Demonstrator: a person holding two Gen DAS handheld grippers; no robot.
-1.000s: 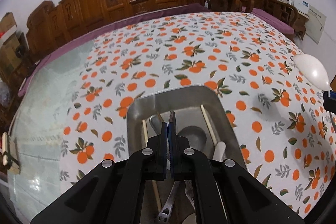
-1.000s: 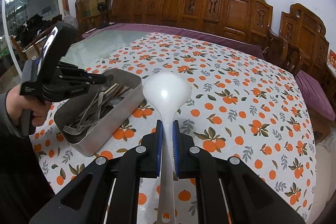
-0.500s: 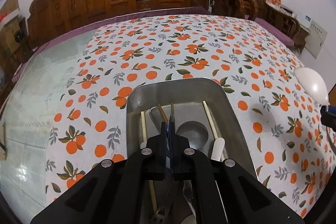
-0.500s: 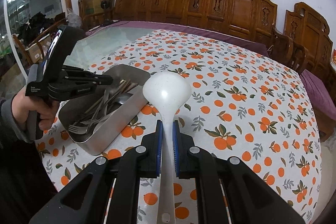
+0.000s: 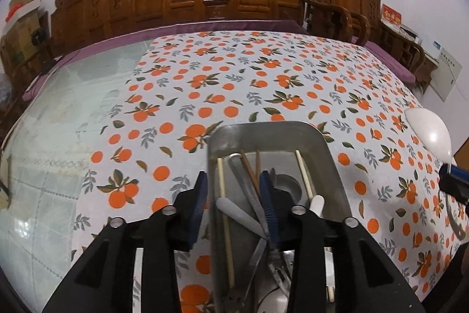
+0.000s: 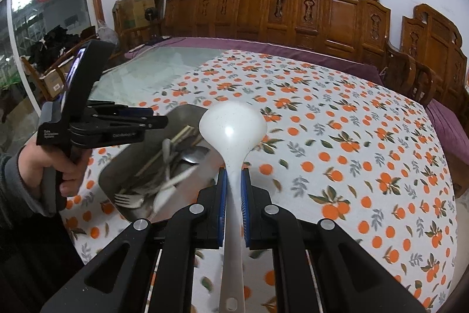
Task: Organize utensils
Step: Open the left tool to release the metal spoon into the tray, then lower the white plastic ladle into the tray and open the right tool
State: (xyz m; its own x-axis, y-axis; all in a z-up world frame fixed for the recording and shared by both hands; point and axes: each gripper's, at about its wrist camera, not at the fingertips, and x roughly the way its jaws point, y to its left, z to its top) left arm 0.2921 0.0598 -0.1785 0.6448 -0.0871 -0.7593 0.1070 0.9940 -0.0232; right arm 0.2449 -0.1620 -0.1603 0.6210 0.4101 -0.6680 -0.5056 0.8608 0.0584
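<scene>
A white ladle (image 6: 233,137) stands at the centre of the right wrist view, bowl up and handle running down to the bottom edge. The right gripper (image 6: 233,189) is clamped on its handle just below the bowl, the blue pads pressing it from both sides. In the left wrist view the same ladle's bowl (image 5: 429,132) shows at the right edge of the frame, held above the cloth.

Left of the ladle, in the lower left of the right wrist view, sits a metal tray (image 6: 117,175) holding forks, spoons and chopsticks in a loose heap. In the left wrist view the tray (image 5: 331,154) fills the lower centre, with pale chopsticks (image 5: 303,172) along its sides, brown chopsticks (image 5: 249,169) and a metal spoon bowl near the middle.

The left gripper (image 5: 233,195) hangs above the tray with its jaws apart and nothing between them; its left finger (image 5: 199,201) is over the cloth beside the tray wall, the other over the utensils. A hand (image 6: 55,169) at the left edge of the right wrist view holds this gripper's handle.

The tray rests on a tablecloth (image 5: 263,84) printed with oranges, spread over a glass-topped table (image 5: 58,122). Carved wooden chairs (image 6: 337,13) line the far side along a white wall.
</scene>
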